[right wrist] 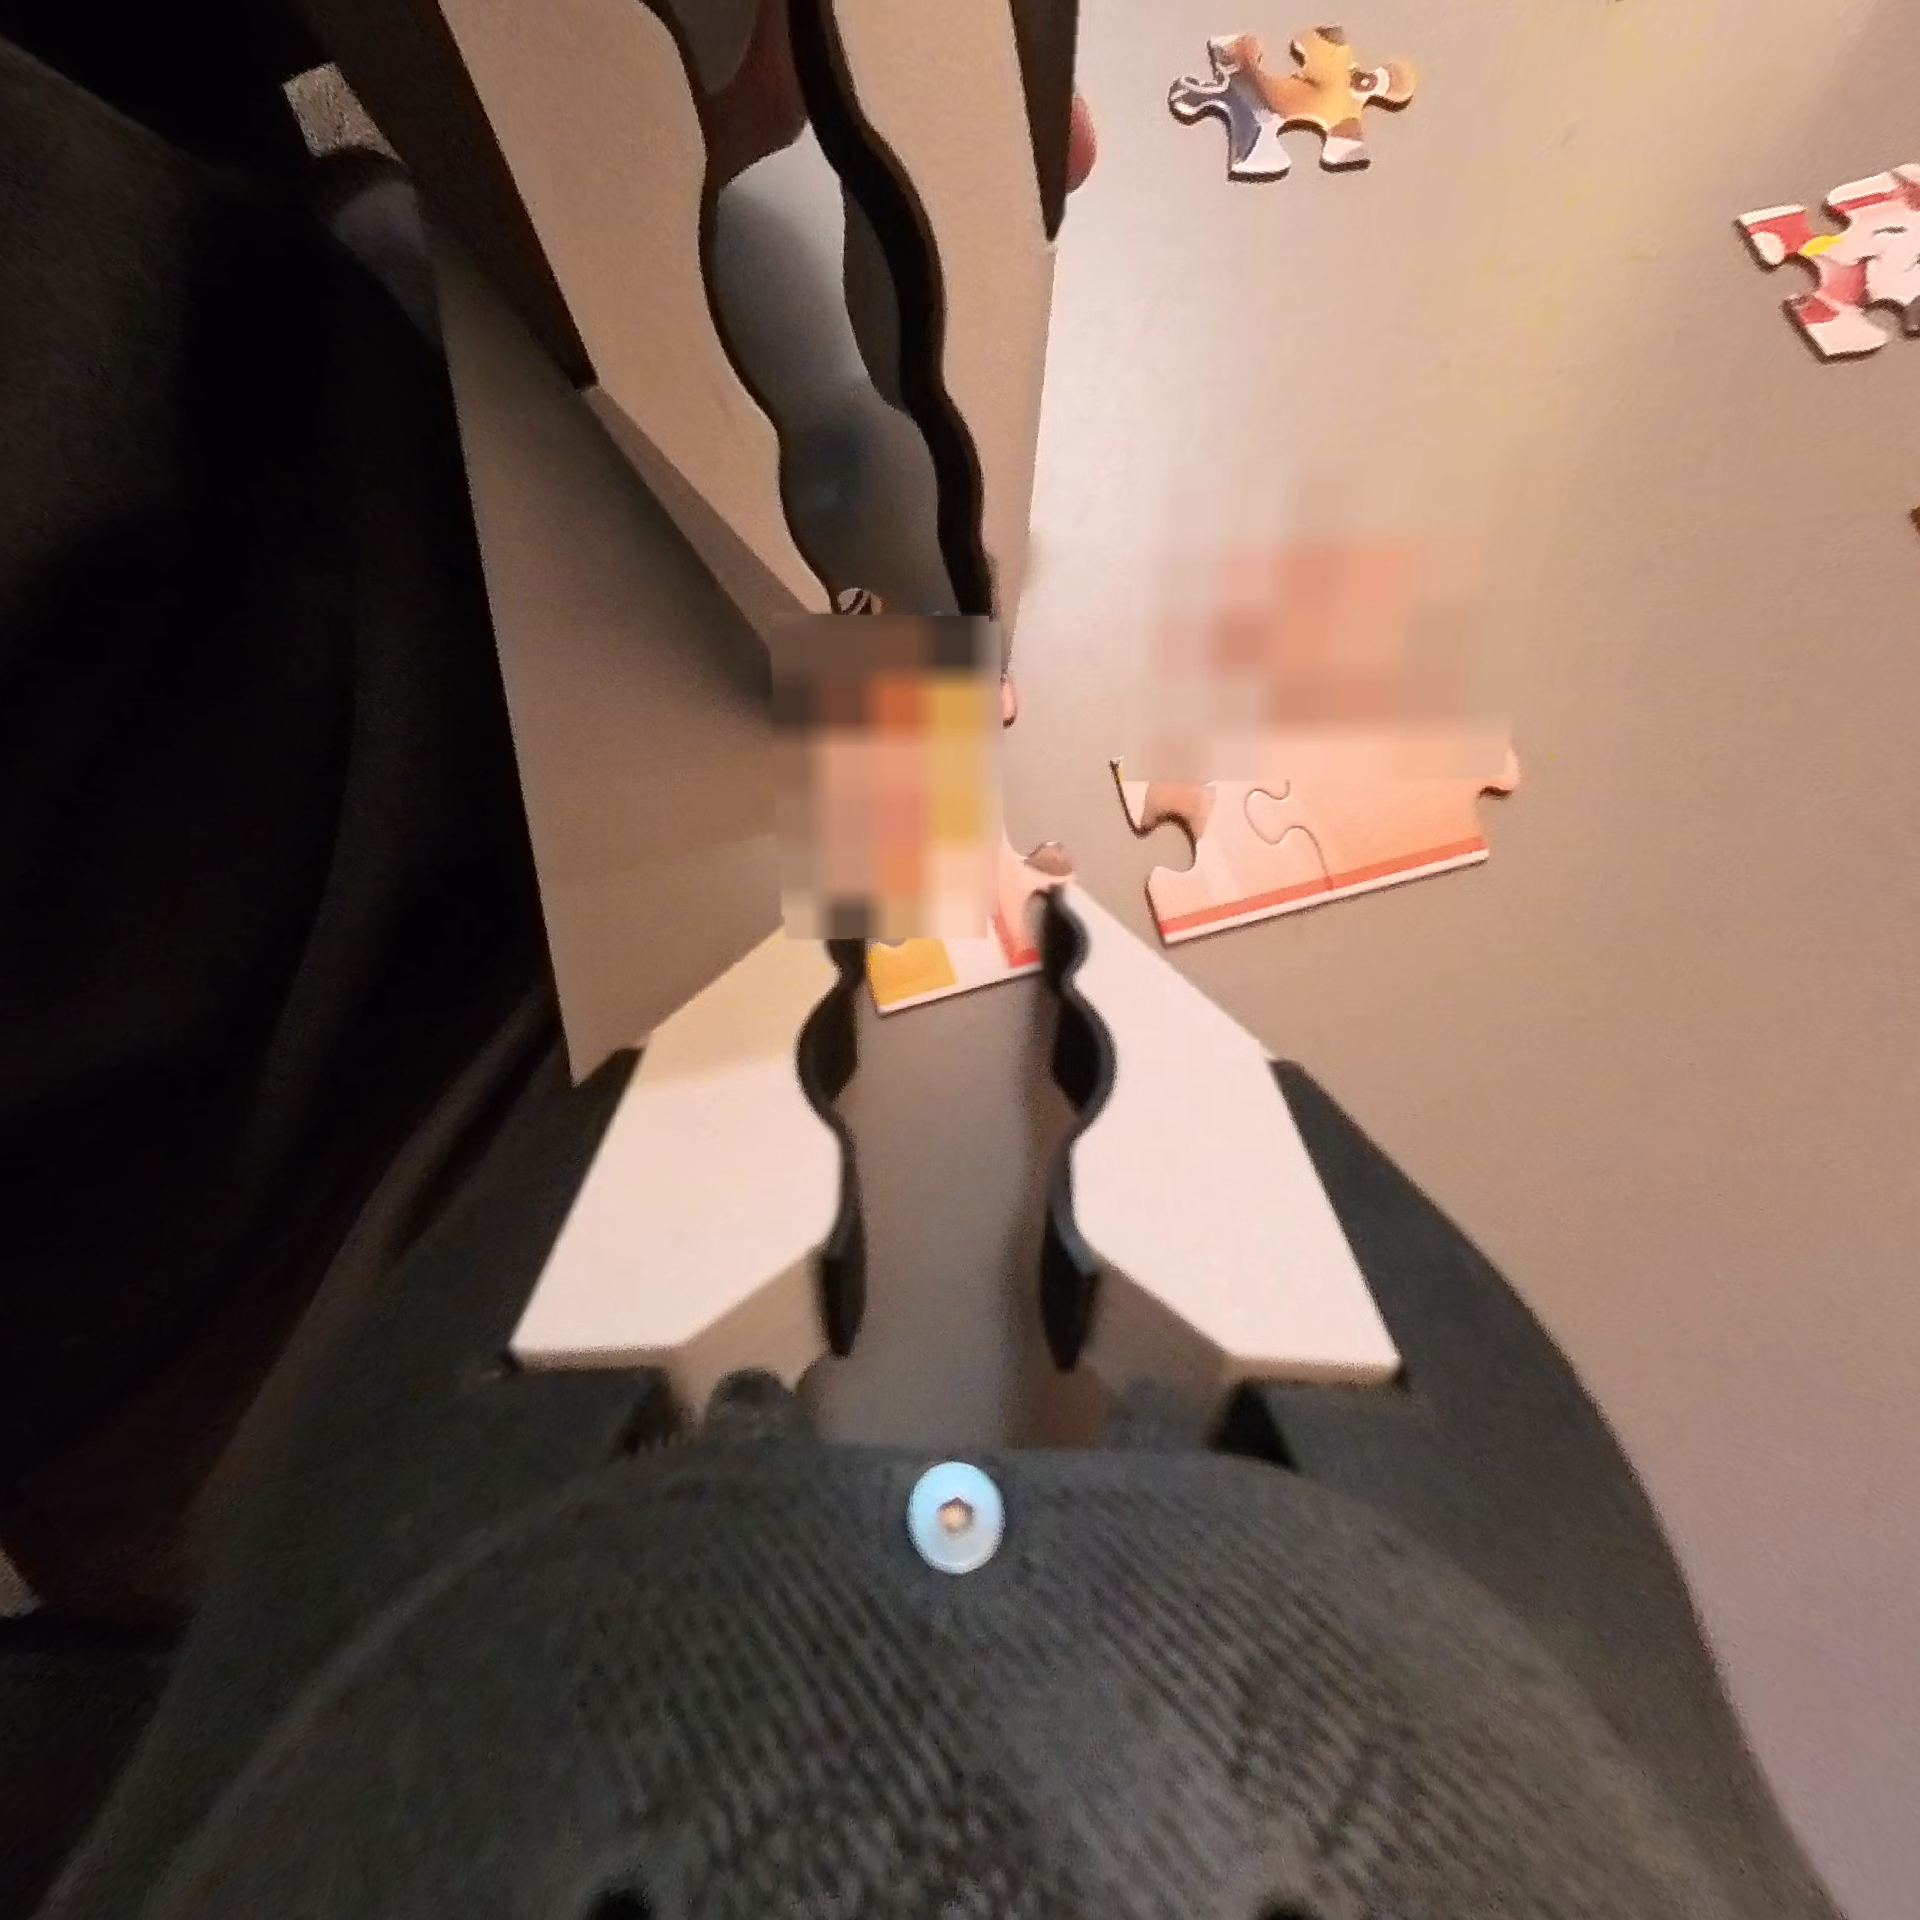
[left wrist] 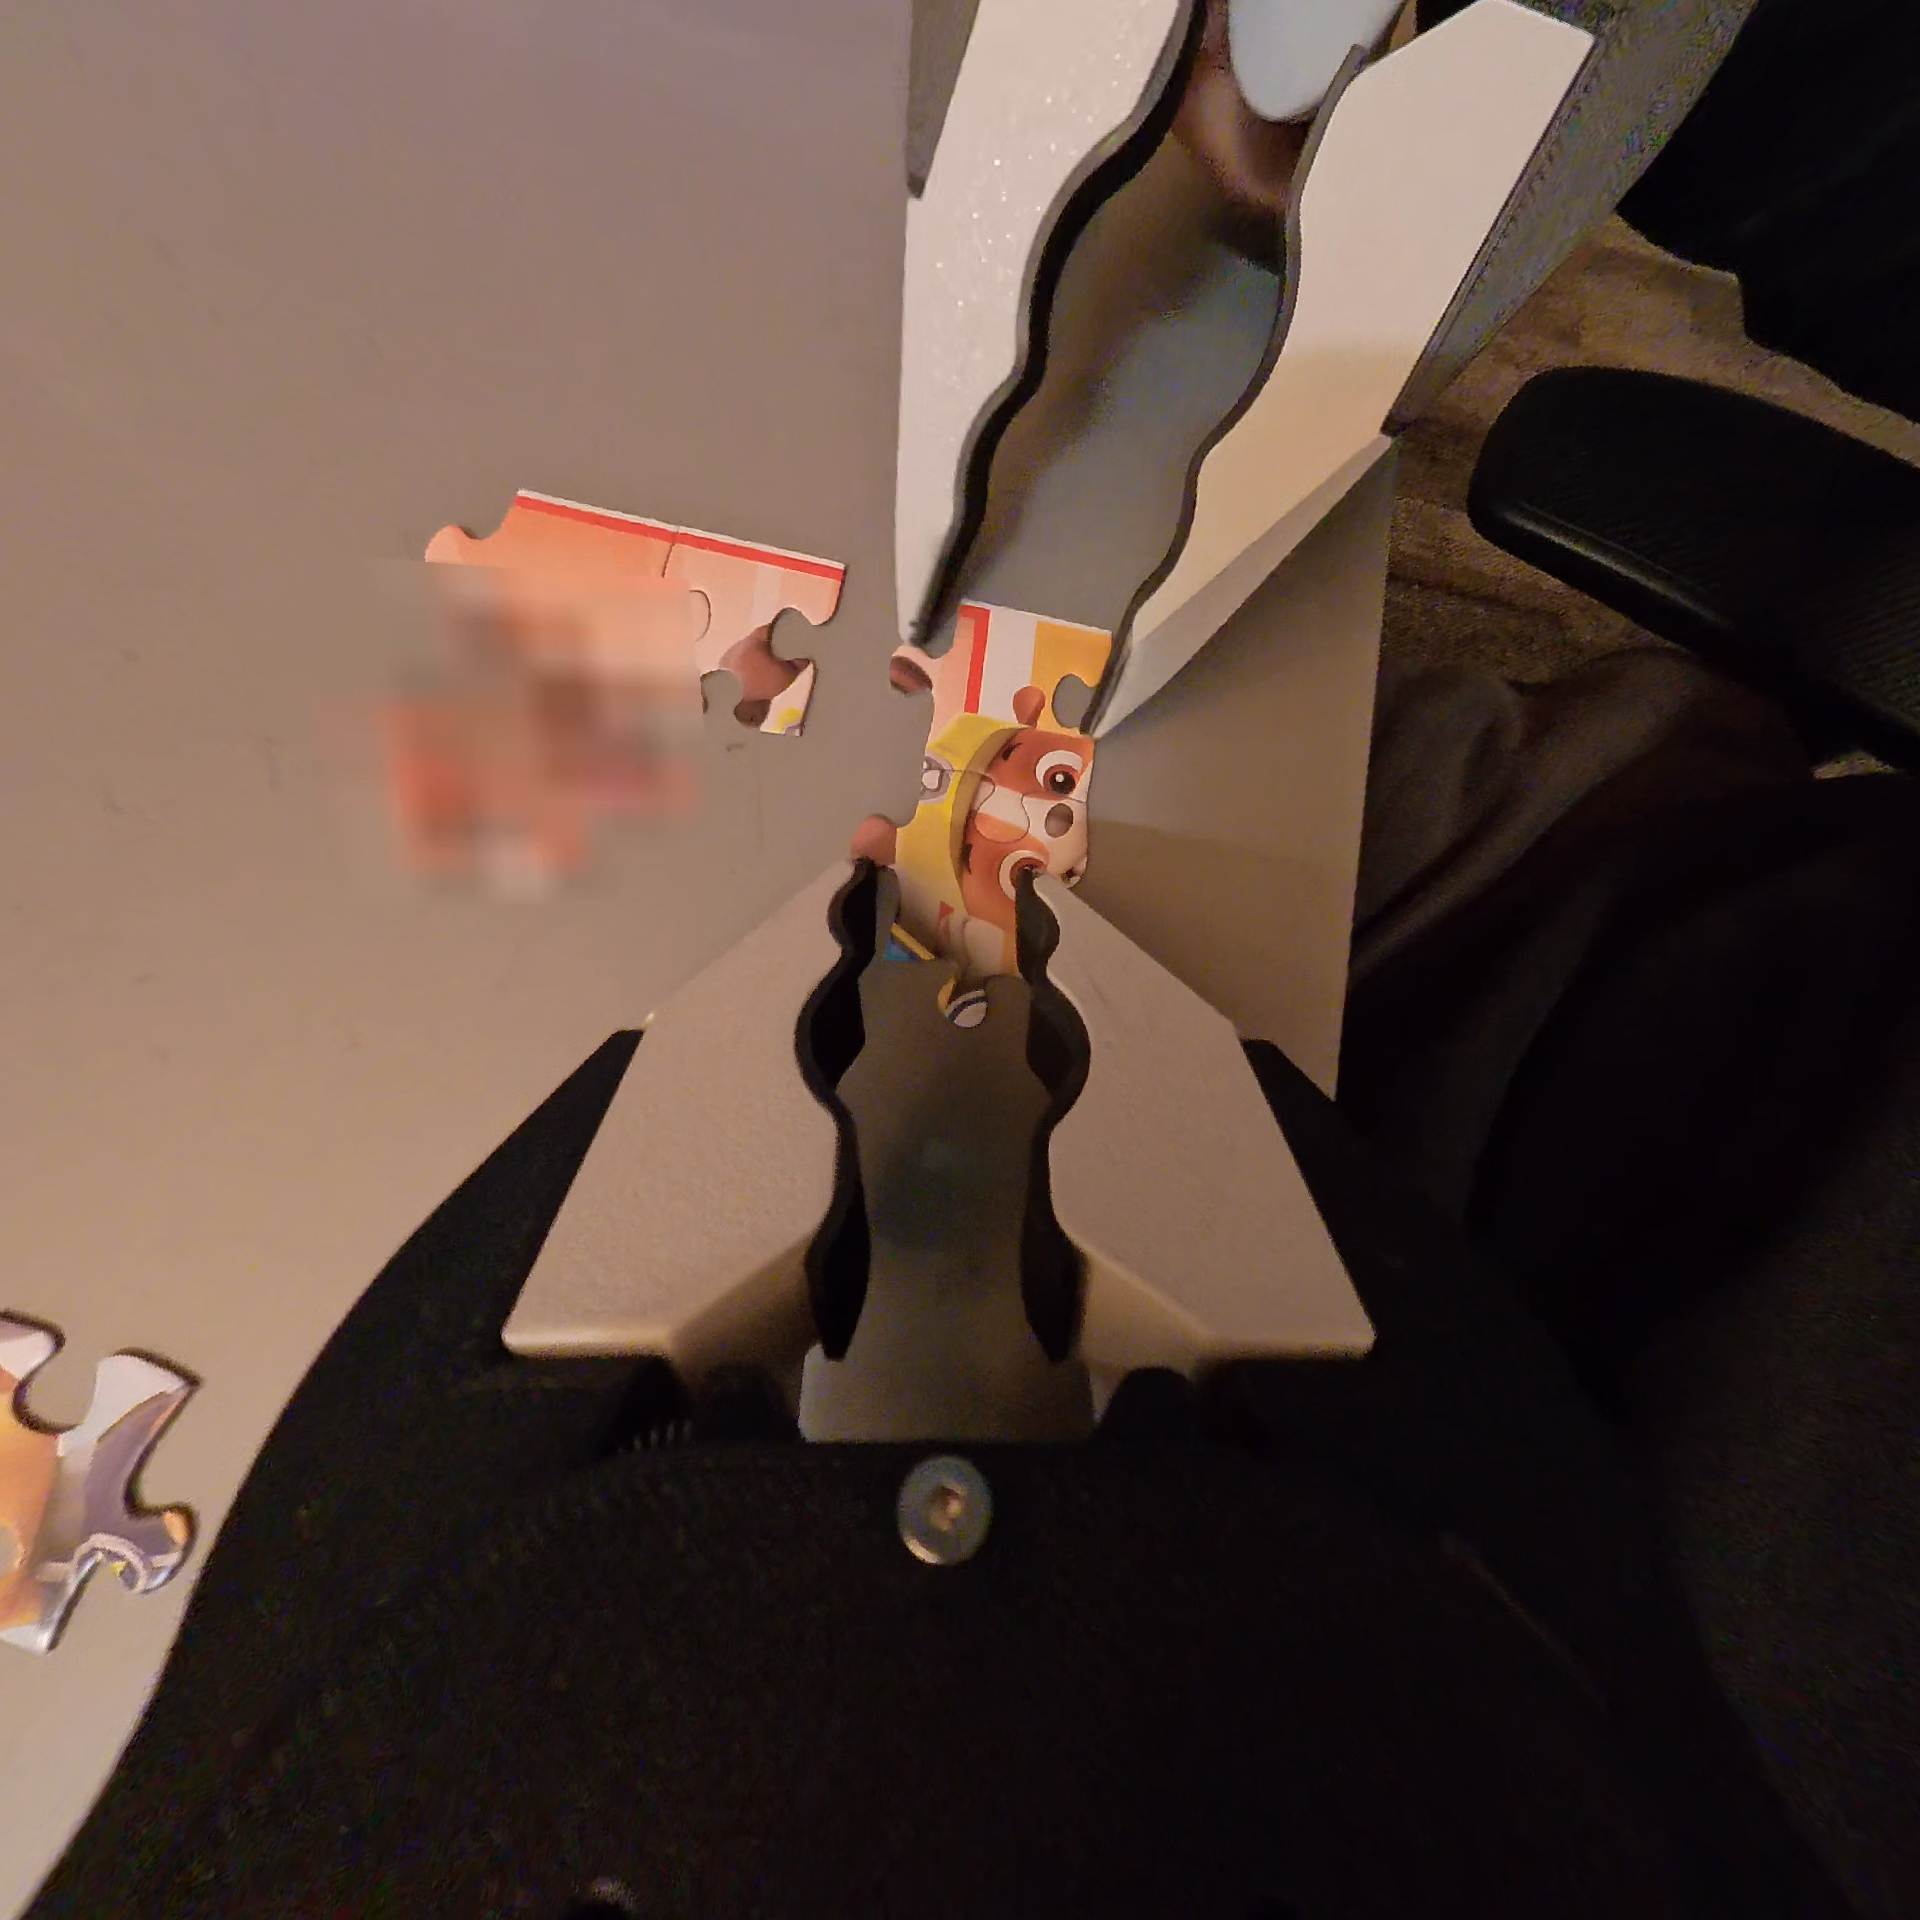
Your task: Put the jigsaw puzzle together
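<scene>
Near the worktop's (left wrist: 312,312) right edge, a joined strip of jigsaw pieces (left wrist: 1003,790) is lying flat, its long axis running from 6 to 12 o'clock in the left wrist view. The left gripper (left wrist: 951,883) is straddling its near end, jaws partly open, and the right gripper (right wrist: 945,925) is doing the same at the far end; whether the pads are pressing cannot be told. A second joined cluster (left wrist: 665,613) is lying at 10 o'clock, apart, with bare surface beyond.

grey tabletop (left wrist: 312,312); black chair armrest (left wrist: 1683,520); brownish carpet (left wrist: 1538,582); dim warm light
</scene>
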`<state>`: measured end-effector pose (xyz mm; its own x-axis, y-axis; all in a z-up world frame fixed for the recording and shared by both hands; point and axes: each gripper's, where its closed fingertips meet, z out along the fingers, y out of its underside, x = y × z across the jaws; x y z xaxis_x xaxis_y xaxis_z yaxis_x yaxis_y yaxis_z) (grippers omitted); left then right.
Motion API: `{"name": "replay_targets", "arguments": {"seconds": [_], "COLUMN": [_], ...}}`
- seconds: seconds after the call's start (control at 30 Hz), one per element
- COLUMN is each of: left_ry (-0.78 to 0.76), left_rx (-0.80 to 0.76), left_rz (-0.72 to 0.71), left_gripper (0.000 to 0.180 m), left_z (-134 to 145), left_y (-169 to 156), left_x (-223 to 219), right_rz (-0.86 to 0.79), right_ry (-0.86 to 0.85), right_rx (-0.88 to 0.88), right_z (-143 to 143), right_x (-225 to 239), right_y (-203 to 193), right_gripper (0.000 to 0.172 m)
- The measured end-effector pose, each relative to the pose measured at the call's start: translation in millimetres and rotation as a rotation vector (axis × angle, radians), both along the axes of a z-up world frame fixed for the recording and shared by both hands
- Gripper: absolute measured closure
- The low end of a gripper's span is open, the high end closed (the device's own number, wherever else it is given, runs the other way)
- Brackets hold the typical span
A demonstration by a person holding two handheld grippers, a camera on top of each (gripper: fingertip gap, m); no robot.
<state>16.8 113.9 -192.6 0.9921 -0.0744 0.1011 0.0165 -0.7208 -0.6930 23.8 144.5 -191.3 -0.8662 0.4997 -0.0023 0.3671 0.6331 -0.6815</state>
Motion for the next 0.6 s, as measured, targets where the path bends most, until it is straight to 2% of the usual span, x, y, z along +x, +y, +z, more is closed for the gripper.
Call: {"name": "replay_targets", "arguments": {"seconds": [0.03,0.33,0.4,0.6], "left_ry": [0.007,-0.007,-0.008,-0.023], "left_rx": [-0.002,0.007,0.011,0.015], "left_rz": [0.004,0.002,0.007,0.005], "left_gripper": [0.156,0.158,0.158,0.158], "left_z": [0.2,-0.2,-0.1,0.2], "left_y": [-0.4,-0.7,-0.3,0.3], "left_x": [-1.3,1.6,-0.1,-2.0], "right_rz": [-0.005,-0.002,0.002,-0.026], "right_ry": [0.003,0.045,0.073,0.057], "right_rx": [0.009,0.030,0.029,0.047], "right_z": [-0.1,1.1,2.8,3.8], "right_x": [-1.0,-0.8,-1.9,-5.1], "right_y": [0.3,-1.6,-2.8,1.8], "right_gripper": [0.150,0.152,0.172,0.158]}}
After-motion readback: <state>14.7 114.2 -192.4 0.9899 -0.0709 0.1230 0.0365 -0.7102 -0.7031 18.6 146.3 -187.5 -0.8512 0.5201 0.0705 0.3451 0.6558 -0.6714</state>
